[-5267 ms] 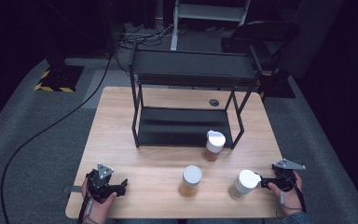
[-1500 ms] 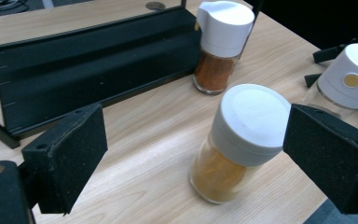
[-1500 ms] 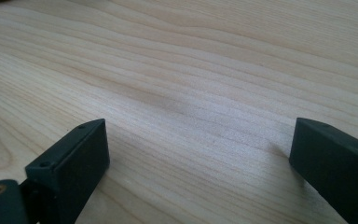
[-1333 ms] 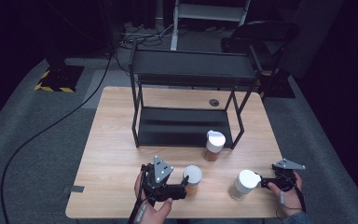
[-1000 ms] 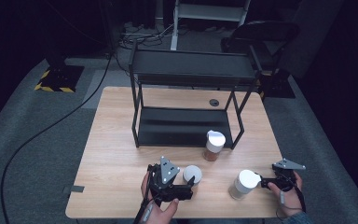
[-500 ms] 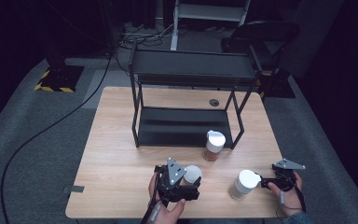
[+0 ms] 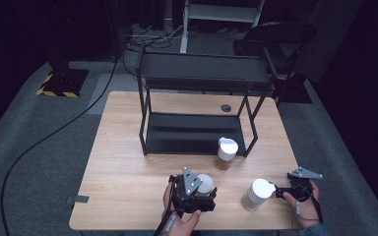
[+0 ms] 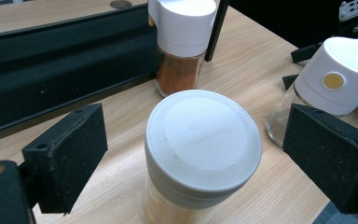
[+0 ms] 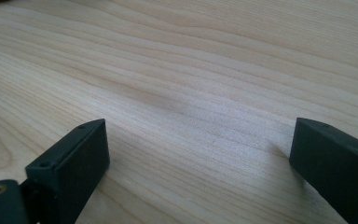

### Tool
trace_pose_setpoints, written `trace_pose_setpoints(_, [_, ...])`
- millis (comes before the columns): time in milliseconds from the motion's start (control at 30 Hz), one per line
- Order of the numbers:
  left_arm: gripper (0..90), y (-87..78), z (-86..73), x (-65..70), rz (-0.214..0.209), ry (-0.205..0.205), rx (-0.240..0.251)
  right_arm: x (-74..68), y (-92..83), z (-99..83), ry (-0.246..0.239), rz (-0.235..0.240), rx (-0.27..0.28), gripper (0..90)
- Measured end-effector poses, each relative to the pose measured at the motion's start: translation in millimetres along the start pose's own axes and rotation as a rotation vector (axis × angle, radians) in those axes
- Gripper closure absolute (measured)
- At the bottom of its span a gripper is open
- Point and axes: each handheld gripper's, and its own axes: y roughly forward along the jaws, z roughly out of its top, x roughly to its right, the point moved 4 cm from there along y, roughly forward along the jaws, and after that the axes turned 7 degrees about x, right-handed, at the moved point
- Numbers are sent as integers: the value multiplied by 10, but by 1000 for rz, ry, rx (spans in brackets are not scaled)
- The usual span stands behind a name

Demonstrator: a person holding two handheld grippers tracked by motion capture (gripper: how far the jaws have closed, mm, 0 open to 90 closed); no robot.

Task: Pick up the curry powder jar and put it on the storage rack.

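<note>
Grey-lidded spice jar [image 8: 200, 154] stands near the table's [image 7: 128, 172] front edge, between the left gripper's [image 8: 196, 163] wide-apart, untouching jaws; the right gripper [image 9: 200, 158] gapes over bare wood.

Left claw [image 7: 203, 191]: black body, grey three-cornered plate on top with small dark dots at its corners. A thin dark cable trails from it toward the lower edge of the high view. In the left gripper view [image 8: 196, 154] the two jaws are black blocks faced with coarse, matte foam-like pads [image 8: 72, 158] — each with a small round dimple near the upper corner. A metal-rimmed screw hole sits in the black bracket at lower left.

Right claw [image 7: 275, 189]: same build — black, grey triangular plate, dark cable looping behind. Its own view [image 9: 196, 154] shows matching black pads, edges slightly worn. A grey-blue sleeve cuff shows at the right wrist.
</note>
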Motion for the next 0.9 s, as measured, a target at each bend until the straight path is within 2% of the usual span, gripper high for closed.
trace_pose_setpoints(533, [110,162,-144,16,-10,4,-34,2,-1,0,0,0,-2,47])
trace_pose_setpoints(633, [167,194,-179,7,-4,7,-36,3,0,0,0,0,-1,47])
trace_pose_setpoints(767, [299,225,-217,26,-17,18,-43,2,0,0,0,0,-1,47])
trace_pose_setpoints(800, [311,218,-220,24,-9,33,-41,3,0,0,-1,0,-1,47])
trace_pose_setpoints(900, [325,213,-220,18,-7,35,-42,3,0,0,0,0,-2,47])
